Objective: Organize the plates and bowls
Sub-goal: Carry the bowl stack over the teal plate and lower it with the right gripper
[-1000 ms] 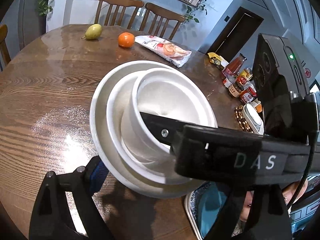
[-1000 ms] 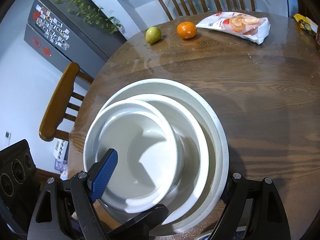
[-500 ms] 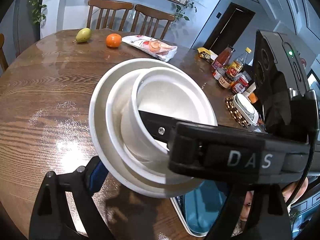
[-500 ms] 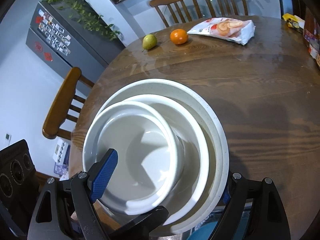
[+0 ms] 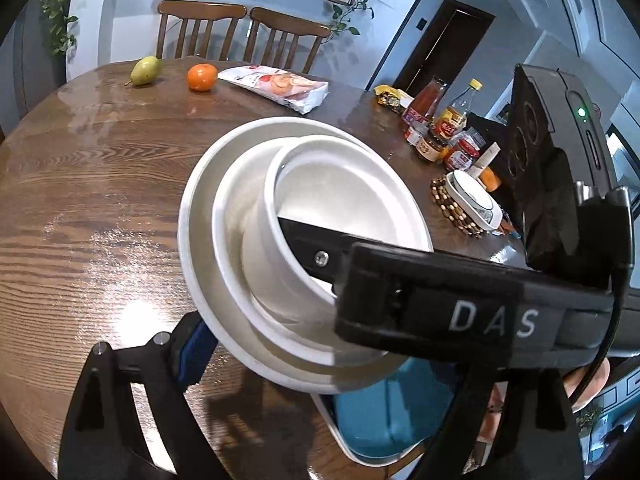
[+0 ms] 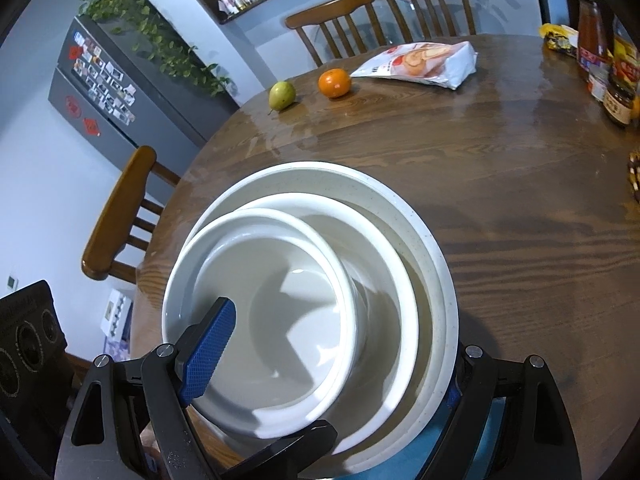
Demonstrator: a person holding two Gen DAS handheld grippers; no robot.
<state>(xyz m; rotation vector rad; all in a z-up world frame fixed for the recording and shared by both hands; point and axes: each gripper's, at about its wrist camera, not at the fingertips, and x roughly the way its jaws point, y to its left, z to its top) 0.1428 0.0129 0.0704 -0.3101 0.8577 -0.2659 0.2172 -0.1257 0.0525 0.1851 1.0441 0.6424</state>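
table (image 6: 500, 184): round, dark wood; pear (image 6: 282, 95), orange (image 6: 334, 83), snack bag (image 6: 420, 64) at far edge
blue tray (image 5: 384, 424): on table, under stack's near edge
stack (image 6: 436, 264): big white plate w/ 2 nested white bowls, held above table
small bowl (image 6: 280, 320): innermost, tilted
right gripper (image 6: 320, 376): pinching stack, jaws wide across it
left gripper (image 5: 320, 328): also clamped across stack

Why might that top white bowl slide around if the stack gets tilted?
The top bowl looks glazed and shiny, so it is probably slippery. It sits loosely, off to one side inside the bigger bowl, so it could shift. It looks like ceramic, likely heavy for its size and breakable if it fell on the wooden table.
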